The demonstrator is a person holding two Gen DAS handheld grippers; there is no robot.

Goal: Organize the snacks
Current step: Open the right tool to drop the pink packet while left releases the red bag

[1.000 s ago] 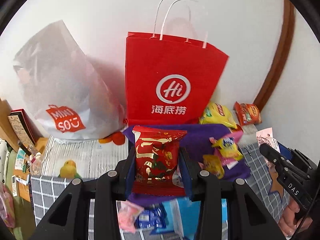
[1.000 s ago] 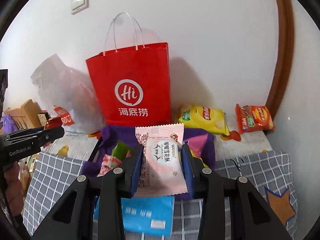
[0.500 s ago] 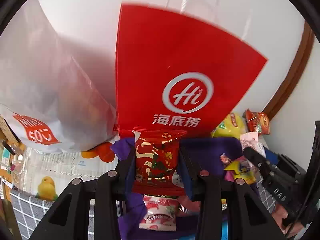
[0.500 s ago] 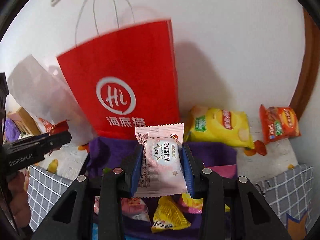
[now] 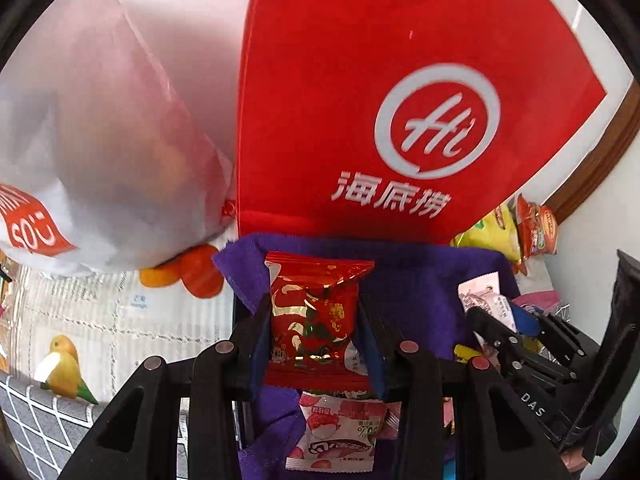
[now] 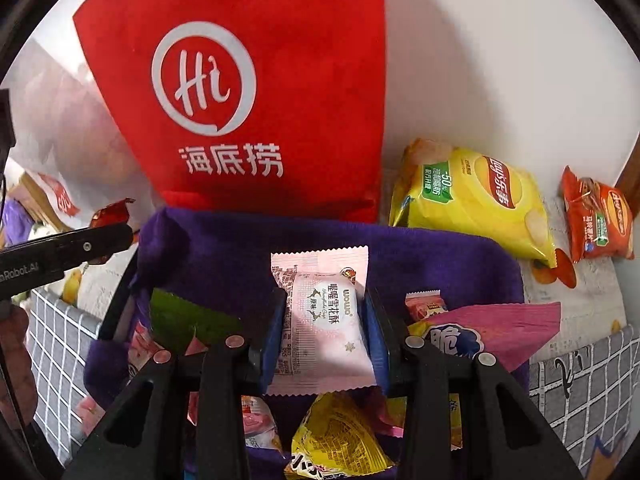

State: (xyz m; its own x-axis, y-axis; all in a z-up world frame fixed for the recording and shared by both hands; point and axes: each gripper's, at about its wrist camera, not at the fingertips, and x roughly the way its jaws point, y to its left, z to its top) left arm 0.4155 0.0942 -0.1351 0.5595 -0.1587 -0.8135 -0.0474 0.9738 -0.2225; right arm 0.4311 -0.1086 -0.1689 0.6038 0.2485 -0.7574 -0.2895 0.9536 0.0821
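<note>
My left gripper (image 5: 314, 322) is shut on a red and gold snack packet (image 5: 314, 312), held over the back left part of a purple fabric basket (image 5: 420, 280). A pink strawberry packet (image 5: 340, 432) lies in the basket below it. My right gripper (image 6: 325, 320) is shut on a pale pink snack packet (image 6: 324, 320) above the same purple basket (image 6: 224, 256), which holds several packets, among them a yellow one (image 6: 336, 440), a green one (image 6: 188, 316) and a magenta one (image 6: 500, 324). The right gripper (image 5: 516, 340) shows at the right of the left wrist view; the left gripper (image 6: 60, 256) shows at the left of the right wrist view.
A red paper bag (image 6: 248, 92) with a white logo stands right behind the basket against the wall. A white plastic bag (image 5: 100, 152) sits to its left. A yellow chip bag (image 6: 476, 200) and an orange snack bag (image 6: 596, 220) lie at the right. A grey checked cloth (image 6: 580, 384) covers the table.
Both grippers have moved forward and down with their packets, from in front of the basket to over it. The red bag now fills much of both views.
</note>
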